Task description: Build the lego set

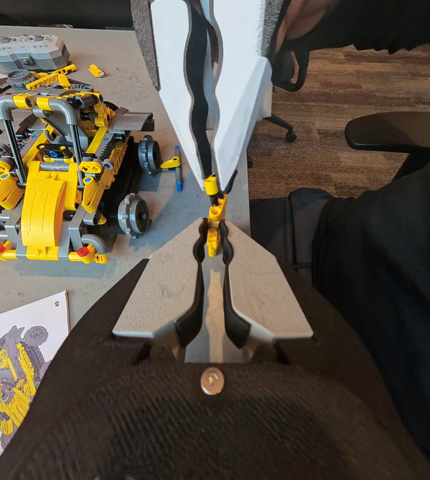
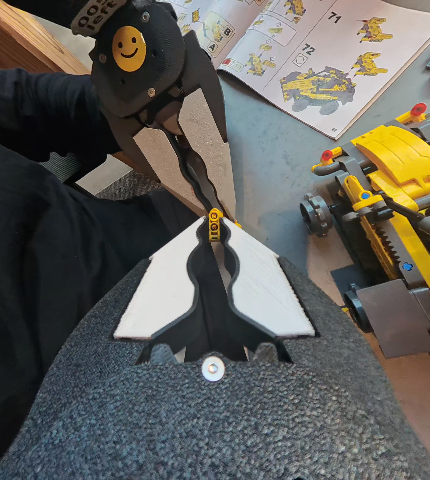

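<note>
The left gripper (image 1: 213, 223), with grey fingers, is clenched on the lower end of a small yellow connector assembly (image 1: 215, 220), a short string of yellow beam pieces joined by black pins. The right gripper (image 2: 213, 220), with white fingers, pinches the other end of the same assembly (image 2: 213, 224), so the two sets of fingertips meet nearly tip to tip with the piece bridging them. The assembly hangs in the air just over the edge of the grey table (image 1: 136, 280), above the person's dark-clothed lap (image 1: 380, 285).

No box or tray shows in either view; the loose parts lie straight on the tabletop.

To the left of the grippers stands a large yellow and grey toy vehicle (image 1: 53, 181), partly built, with grey toothed wheels (image 1: 133, 215) along its near side and red round studs at its front corners. Beside it lie a small yellow lever piece (image 1: 170, 163) and a grey axle with blue ends (image 1: 178, 168). Farther back sit a grey battery-box-like block (image 1: 29, 50) and a scatter of yellow and black pieces. An open instruction booklet (image 2: 325, 59) lies on the table near the vehicle's front. A black office chair (image 1: 395, 130) stands on the wood-patterned floor (image 1: 351, 78) beyond the table edge.
</note>
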### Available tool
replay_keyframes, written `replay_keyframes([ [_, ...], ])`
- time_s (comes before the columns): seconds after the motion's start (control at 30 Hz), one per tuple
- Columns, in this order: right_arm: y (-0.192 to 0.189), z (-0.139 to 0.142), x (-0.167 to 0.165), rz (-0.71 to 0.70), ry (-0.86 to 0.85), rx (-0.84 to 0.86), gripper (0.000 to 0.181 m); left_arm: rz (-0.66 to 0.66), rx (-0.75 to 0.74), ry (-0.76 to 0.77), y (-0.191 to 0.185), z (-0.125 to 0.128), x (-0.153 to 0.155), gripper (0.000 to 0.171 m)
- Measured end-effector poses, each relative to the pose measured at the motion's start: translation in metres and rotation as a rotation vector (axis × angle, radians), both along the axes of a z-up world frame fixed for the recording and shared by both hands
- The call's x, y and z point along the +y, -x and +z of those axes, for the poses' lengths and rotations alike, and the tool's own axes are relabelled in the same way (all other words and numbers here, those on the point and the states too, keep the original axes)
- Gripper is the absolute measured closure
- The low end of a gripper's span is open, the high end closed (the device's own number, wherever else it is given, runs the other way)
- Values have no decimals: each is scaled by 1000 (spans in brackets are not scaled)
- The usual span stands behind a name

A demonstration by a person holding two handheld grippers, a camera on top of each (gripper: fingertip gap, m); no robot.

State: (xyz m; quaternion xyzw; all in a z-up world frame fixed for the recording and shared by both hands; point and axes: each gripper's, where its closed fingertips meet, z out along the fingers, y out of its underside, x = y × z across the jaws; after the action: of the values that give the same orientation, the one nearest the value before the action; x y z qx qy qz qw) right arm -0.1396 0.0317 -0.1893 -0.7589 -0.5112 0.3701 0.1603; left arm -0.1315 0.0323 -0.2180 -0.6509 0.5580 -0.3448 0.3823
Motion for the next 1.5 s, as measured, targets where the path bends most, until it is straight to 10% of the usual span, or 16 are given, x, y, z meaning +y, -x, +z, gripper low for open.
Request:
replay_keyframes([
  [1.27,-3,-7,9,189,-724,-459,174,71,-7,55,-3,-1,8,165],
  [1.5,-5,-6,-2,209,-289,-354,174,39,7,-8,-5,-1,1,167],
])
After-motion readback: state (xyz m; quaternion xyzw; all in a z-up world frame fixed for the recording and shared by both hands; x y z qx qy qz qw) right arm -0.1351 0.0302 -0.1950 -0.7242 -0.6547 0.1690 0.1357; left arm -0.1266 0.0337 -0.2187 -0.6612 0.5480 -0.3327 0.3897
